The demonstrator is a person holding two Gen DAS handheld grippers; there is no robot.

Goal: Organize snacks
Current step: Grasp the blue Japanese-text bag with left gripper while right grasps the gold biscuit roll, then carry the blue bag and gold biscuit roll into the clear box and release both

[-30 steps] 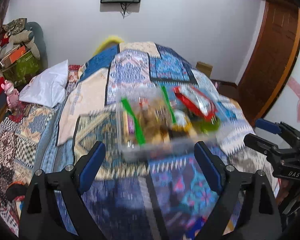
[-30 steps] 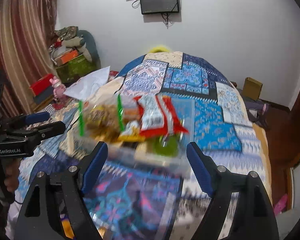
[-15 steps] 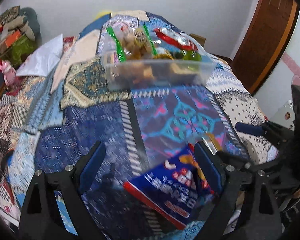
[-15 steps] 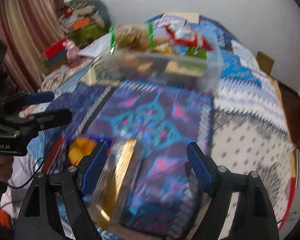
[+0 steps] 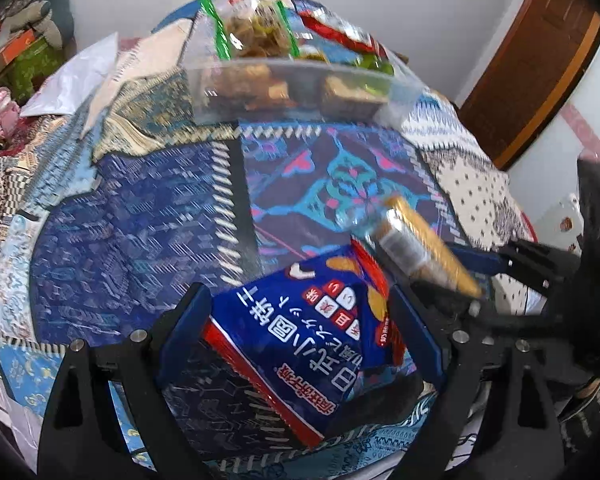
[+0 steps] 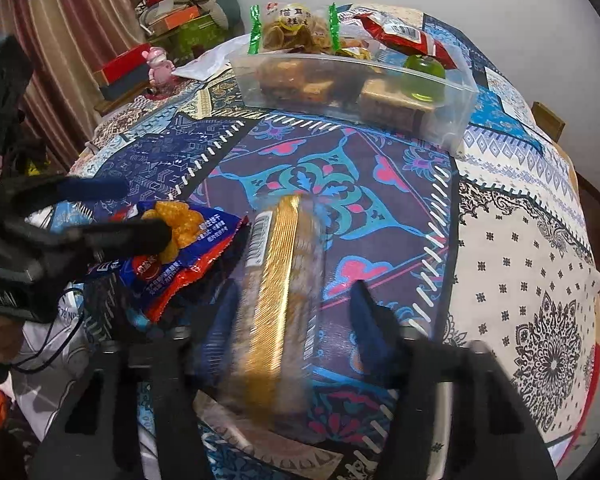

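Between blurred right hand-held gripper (image 6: 296, 316) fingers, gold-striped packet (image 6: 276, 292), lower end hidden

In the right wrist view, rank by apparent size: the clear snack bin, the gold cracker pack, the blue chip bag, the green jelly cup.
1. Gold cracker pack, though it lies nearest the lens, so this is unsure against the bin.
2. Clear snack bin, about as large.
3. Blue chip bag, partly hidden.
4. Green jelly cup.
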